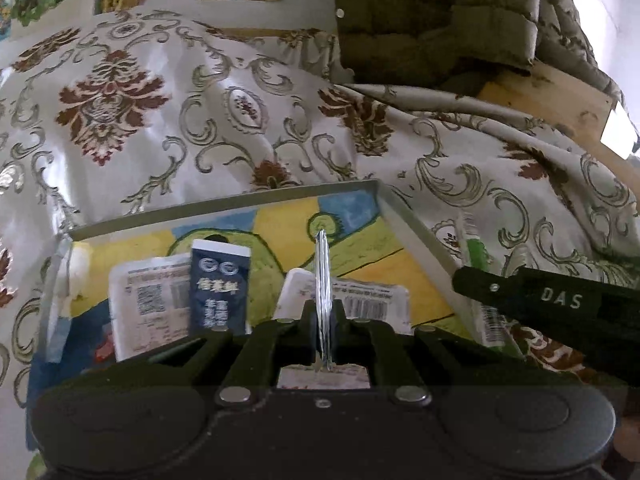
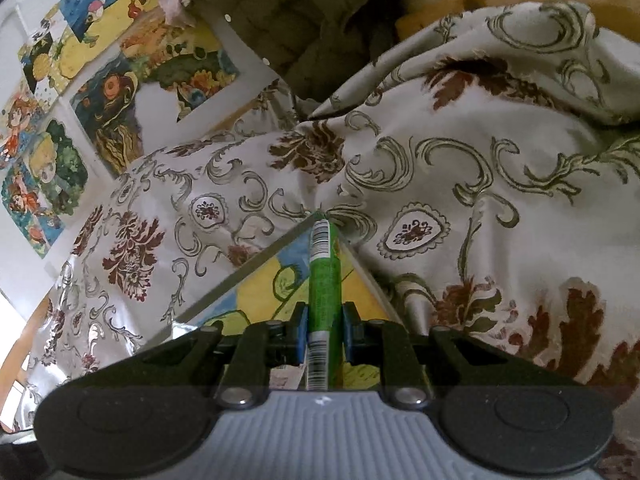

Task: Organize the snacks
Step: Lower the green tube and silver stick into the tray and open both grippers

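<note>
Green snack packet (image 2: 324, 280) sits clamped in our right gripper (image 2: 324, 334) over the tray's (image 1: 224, 204) far corner, while our left gripper (image 1: 323, 320) pinches a thin silvery wrapper (image 1: 322, 272).

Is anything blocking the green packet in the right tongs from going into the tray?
Nothing visible. The green packet, clamped in the right tongs, already points over the tray's far corner; the painted floor below looks bare there.
</note>
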The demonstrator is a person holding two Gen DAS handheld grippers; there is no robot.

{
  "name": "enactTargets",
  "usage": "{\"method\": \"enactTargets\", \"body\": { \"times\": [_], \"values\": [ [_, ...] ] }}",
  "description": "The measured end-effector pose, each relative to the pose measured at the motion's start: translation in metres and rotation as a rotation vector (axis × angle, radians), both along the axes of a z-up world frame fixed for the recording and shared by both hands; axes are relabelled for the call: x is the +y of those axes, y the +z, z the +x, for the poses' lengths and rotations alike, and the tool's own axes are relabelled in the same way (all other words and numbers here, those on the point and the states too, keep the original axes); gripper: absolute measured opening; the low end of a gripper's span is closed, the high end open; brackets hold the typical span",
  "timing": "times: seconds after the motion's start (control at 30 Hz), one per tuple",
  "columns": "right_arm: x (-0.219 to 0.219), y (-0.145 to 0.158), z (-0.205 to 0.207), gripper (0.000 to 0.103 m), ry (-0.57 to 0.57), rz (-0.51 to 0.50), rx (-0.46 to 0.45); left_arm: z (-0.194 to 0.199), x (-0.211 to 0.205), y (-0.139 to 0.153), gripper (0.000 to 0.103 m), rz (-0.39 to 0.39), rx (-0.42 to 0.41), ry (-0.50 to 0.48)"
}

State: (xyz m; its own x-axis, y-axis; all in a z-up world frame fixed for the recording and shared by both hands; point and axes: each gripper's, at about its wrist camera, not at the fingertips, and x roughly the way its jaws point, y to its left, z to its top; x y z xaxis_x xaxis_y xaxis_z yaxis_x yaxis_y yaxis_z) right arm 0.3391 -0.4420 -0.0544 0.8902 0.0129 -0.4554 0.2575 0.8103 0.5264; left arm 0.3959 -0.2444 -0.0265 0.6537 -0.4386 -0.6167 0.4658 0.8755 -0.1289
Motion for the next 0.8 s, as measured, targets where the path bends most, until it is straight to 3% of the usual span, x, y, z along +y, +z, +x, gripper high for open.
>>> {"method": "enactTargets", "body": {
  "times": [0.43, 0.67, 0.8],
  "values": [
    [0.007, -0.013, 0.016, 0.022, 0.035, -0.01, 0.071, 0.007, -0.016, -0.017, 0.008, 0.012, 0.055, -0.008],
    [0.006, -0.009, 0.013, 0.025, 0.036, -0.012, 0.071, 0.005, -0.015, -0.015, 0.017, 0.004, 0.068, 0.01],
    [0.006, -0.001, 0.009, 0.032, 0.041, -0.036, 0.057, 0.002, -0.012, -0.008, 0.042, 0.003, 0.054, 0.025]
  ]
}}
